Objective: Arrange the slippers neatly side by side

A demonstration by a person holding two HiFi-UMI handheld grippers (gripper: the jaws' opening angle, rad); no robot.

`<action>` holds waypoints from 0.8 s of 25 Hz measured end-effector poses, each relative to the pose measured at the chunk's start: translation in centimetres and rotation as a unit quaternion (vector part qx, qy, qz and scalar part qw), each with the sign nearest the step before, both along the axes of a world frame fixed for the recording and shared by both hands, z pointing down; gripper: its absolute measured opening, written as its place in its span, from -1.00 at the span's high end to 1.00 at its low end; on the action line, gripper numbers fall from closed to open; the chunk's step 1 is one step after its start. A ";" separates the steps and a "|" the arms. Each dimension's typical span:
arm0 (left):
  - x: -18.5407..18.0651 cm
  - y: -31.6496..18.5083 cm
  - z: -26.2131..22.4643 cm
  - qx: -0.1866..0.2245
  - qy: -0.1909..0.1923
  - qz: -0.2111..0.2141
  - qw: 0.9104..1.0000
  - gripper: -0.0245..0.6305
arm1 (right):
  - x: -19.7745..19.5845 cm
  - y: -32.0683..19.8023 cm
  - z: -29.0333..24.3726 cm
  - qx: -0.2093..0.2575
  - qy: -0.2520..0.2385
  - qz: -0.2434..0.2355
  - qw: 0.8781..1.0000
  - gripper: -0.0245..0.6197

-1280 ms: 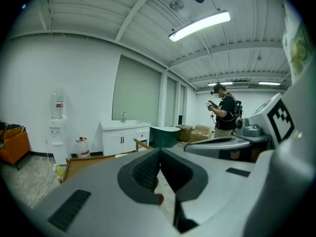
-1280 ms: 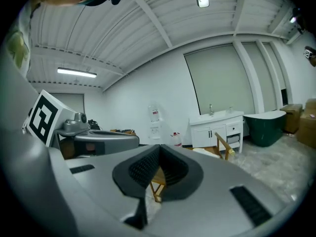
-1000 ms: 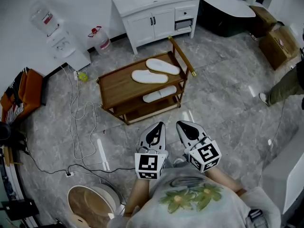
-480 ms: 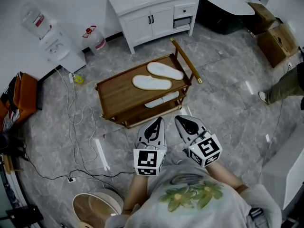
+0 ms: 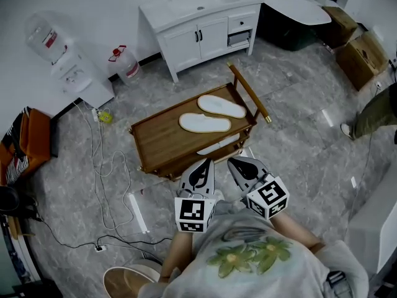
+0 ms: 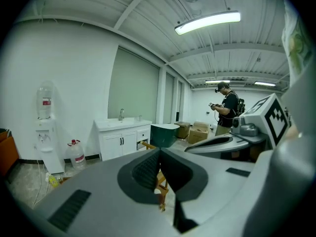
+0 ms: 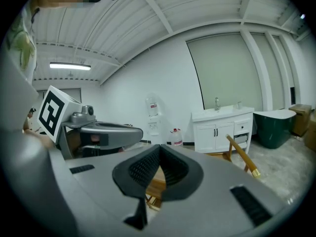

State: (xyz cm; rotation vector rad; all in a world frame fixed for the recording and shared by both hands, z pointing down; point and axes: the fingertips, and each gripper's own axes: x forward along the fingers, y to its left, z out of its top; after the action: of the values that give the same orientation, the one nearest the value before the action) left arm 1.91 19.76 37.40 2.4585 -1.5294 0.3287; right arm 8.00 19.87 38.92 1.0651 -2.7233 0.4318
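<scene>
- A mock bathroom corner set up inside a large hall: a white vanity cabinet with basin and tap (image 5: pixel 201 18) stands beside a dark green bathtub (image 5: pixel 293 25) on a grey marble-patterned tile floor (image 5: pixel 298 123).
- Signs of the hall: a ribbed white ceiling (image 6: pixel 148 19) with long tube lamps (image 6: pixel 207 22), brown cardboard boxes (image 5: pixel 366 58) and a white water dispenser (image 5: pixel 68 67).

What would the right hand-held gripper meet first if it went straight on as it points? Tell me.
The right hand-held gripper would most likely meet the near side of the wooden trolley, well before the nearer white slipper on top; the exact height is unclear.
</scene>
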 end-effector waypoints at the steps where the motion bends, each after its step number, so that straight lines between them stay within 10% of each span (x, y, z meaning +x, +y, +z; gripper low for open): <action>1: -0.3 -0.4 0.0 -0.001 -0.001 0.002 1.000 0.88 | -0.1 -0.4 0.1 -0.001 0.001 0.001 1.000 0.90; 20: -0.5 -4.0 2.9 -0.038 0.009 0.015 0.999 0.88 | -0.8 -3.1 3.4 -0.056 0.007 -0.026 0.998 0.89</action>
State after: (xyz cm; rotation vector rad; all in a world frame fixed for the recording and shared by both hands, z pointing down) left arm 1.38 15.75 40.33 2.4220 -1.4464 0.3628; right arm 7.16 16.73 42.33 0.9617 -2.6719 0.5598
